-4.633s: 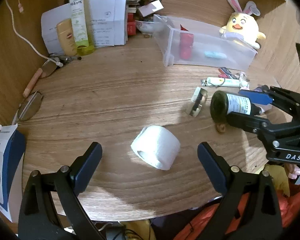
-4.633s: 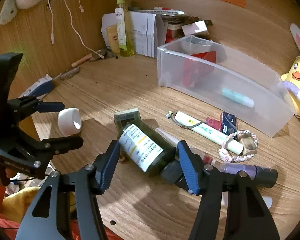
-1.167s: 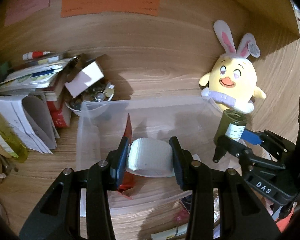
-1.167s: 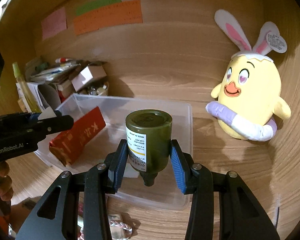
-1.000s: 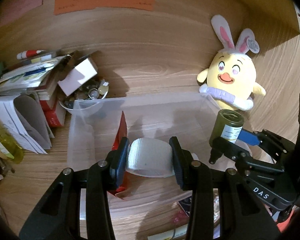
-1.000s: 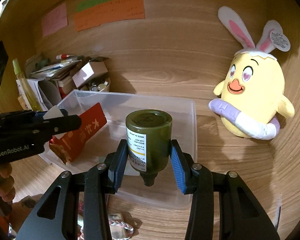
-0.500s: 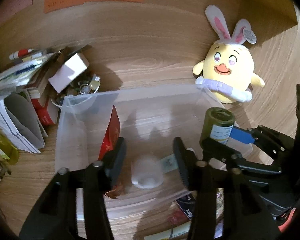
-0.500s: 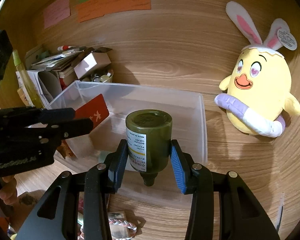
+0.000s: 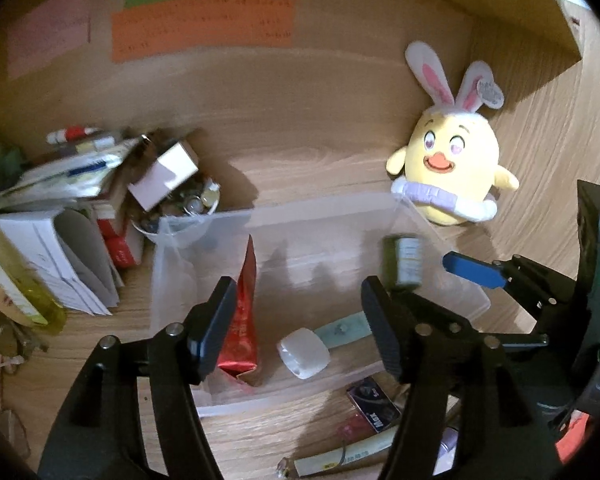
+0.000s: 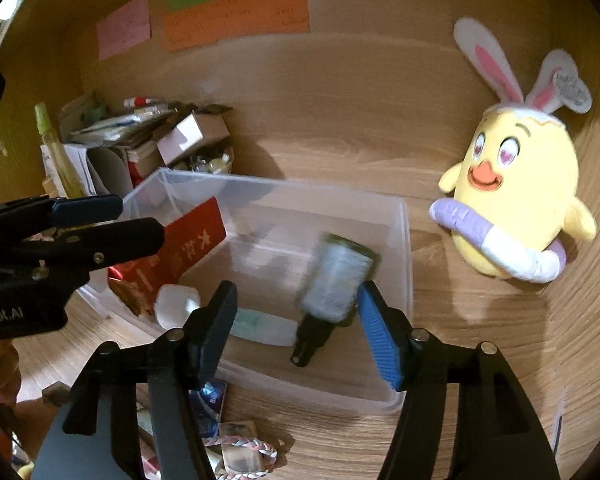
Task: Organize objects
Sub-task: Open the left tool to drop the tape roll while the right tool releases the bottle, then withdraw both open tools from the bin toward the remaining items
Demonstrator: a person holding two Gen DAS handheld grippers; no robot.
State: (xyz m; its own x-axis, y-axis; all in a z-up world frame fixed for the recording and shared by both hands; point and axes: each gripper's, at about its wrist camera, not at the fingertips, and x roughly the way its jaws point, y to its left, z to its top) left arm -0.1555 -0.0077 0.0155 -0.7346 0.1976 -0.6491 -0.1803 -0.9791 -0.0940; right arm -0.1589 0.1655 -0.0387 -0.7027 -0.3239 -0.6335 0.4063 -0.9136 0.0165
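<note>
Your left gripper (image 9: pixel 296 320): jaws opening, nothing between them.
Your right gripper (image 10: pixel 296 332): jaws opening, bottle (image 10: pixel 334 284) blurred between them, untouched.
Tape roll (image 9: pixel 303 353): in bin (image 9: pixel 452 280), near front wall.
Plush (image 10: pixel 516 208): desk's far right corner.

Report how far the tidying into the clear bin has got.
Done: the white tape roll lies in the clear bin beside the red packet and a pale green item. In hand: the right gripper is opening and the blurred green bottle is dropping into the bin; the left gripper, also opening, holds nothing. Left: the small clutter on the desk in front of the bin.
</note>
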